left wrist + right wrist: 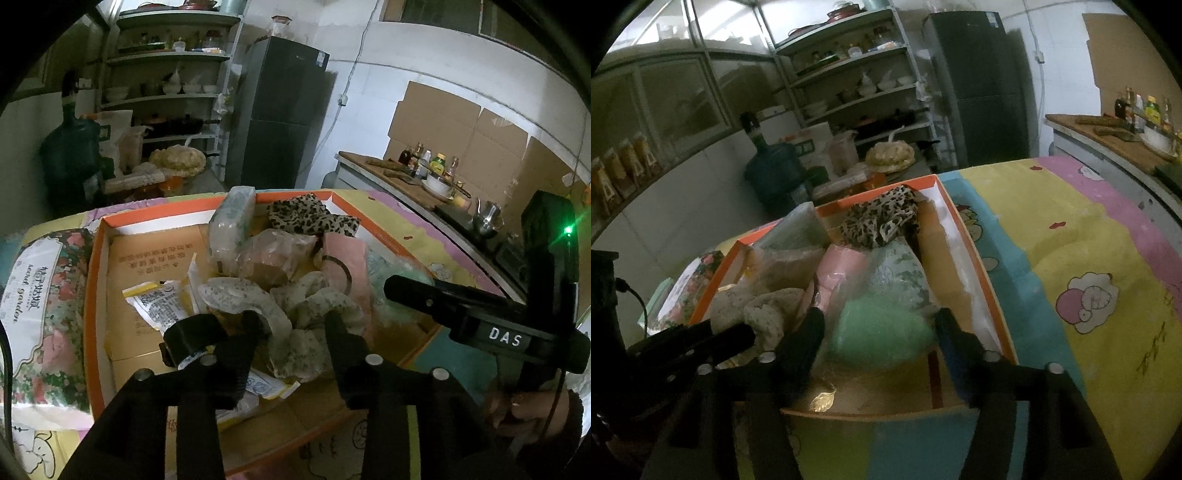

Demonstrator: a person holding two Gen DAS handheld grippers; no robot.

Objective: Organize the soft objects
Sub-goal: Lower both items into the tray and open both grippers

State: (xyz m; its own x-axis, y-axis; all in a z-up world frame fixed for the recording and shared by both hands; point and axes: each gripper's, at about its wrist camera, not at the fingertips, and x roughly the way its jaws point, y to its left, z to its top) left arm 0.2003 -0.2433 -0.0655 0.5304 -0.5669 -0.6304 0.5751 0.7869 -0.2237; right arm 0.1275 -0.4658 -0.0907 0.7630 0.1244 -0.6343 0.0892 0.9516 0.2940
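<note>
An orange-rimmed cardboard box (pixel 96 266) (pixel 975 258) lies on a cartoon-print cover and holds soft items. A speckled white cloth (pixel 295 314) (pixel 764 314) lies bunched at its front. My left gripper (pixel 291 328) is open, one finger on each side of that cloth. My right gripper (pixel 879 332) is open around a green soft item in a clear bag (pixel 882 336), its pads off the bag. Behind these lie a pink item (pixel 347 266) (pixel 838 266), a leopard-print cloth (pixel 310 218) (pixel 879 218) and a bagged brown pack (pixel 273 258). Printed sachets (pixel 159 302) lie on the box floor.
A floral tissue pack (pixel 44 295) lies outside the box on the left. The cover (pixel 1071 258) stretches to the right. Behind stand a dark fridge (pixel 280 110), shelves with dishes (pixel 166 92), a water jug (pixel 70 147) and a counter with bottles (pixel 424 166).
</note>
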